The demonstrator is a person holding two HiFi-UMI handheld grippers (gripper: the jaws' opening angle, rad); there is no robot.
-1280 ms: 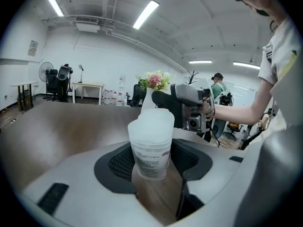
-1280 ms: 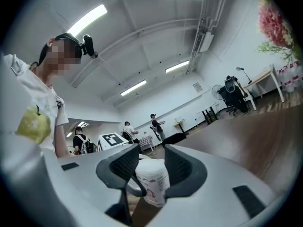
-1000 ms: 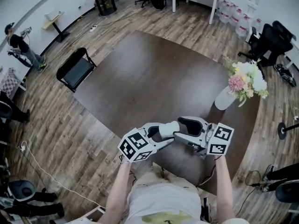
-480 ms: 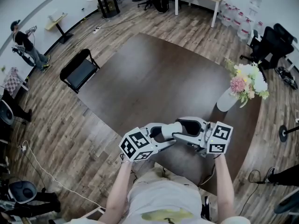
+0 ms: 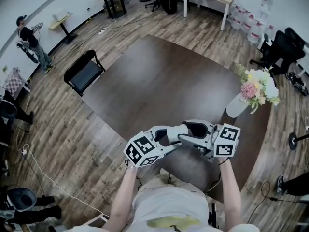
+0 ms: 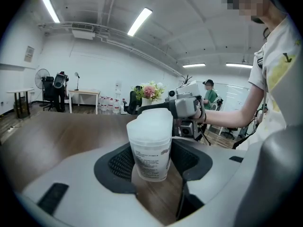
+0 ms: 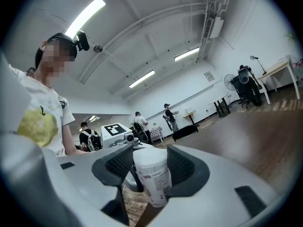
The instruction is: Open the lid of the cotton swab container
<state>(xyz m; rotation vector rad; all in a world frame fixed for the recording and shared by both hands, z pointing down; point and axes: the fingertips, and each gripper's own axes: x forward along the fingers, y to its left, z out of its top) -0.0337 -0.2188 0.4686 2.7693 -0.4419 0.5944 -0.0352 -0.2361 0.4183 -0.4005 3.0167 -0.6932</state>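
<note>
We see the cotton swab container point(image 6: 150, 145), a white tub with a printed label and its lid point(image 6: 149, 119) on, held in the air over the near edge of the dark surface point(image 5: 154, 76), just in front of the person's body. The left hand-held gripper point(image 6: 152, 161) has its jaws spread wide, pads pressed on either side of the tub. The right hand-held gripper point(image 7: 150, 167) clasps the same tub from the opposite side. A vase of flowers point(image 5: 256, 88) stands well apart at the surface's right edge.

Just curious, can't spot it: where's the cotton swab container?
Head view, low centre: the cotton swab container is gripped between left claw and right claw, above the table.
</note>
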